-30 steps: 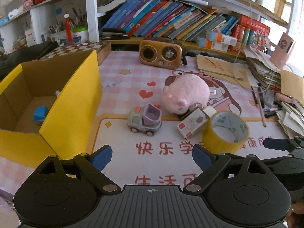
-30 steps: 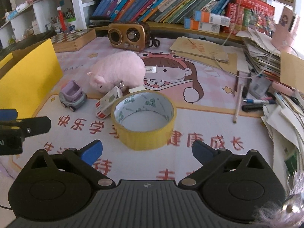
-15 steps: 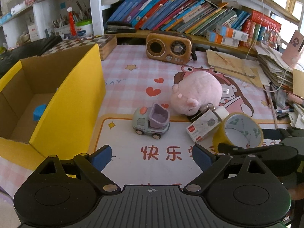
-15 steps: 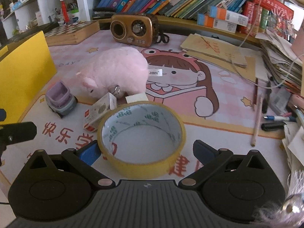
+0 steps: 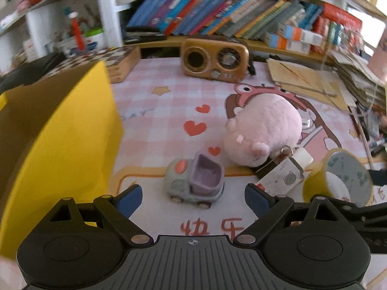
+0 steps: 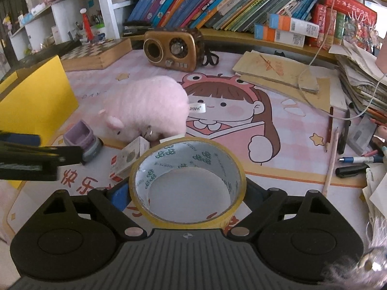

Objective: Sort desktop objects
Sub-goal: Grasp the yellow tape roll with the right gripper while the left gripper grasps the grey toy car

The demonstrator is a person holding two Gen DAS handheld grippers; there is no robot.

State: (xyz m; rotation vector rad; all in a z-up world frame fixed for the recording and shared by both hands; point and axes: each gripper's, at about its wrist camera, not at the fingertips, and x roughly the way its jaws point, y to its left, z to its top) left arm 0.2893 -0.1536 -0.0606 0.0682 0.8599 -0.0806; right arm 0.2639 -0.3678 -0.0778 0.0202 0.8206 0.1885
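Roughly centre of the desk mat: one roll of yellow tape, lying flat, hole up. Right gripper straddles it, one blue pad each side; jaws have just been closing in on the roll, and whether the pads already press its wall I cannot tell. Left gripper spread wide, nothing between its pads, hanging just short of one toy truck. One pink plush pig behind the truck, touching one small white box that lies beside the tape. One yellow cardboard box at far left, open. One brown retro radio at the back, under one shelf row of books. Several pens and pencils at the mat's right edge, count unclear
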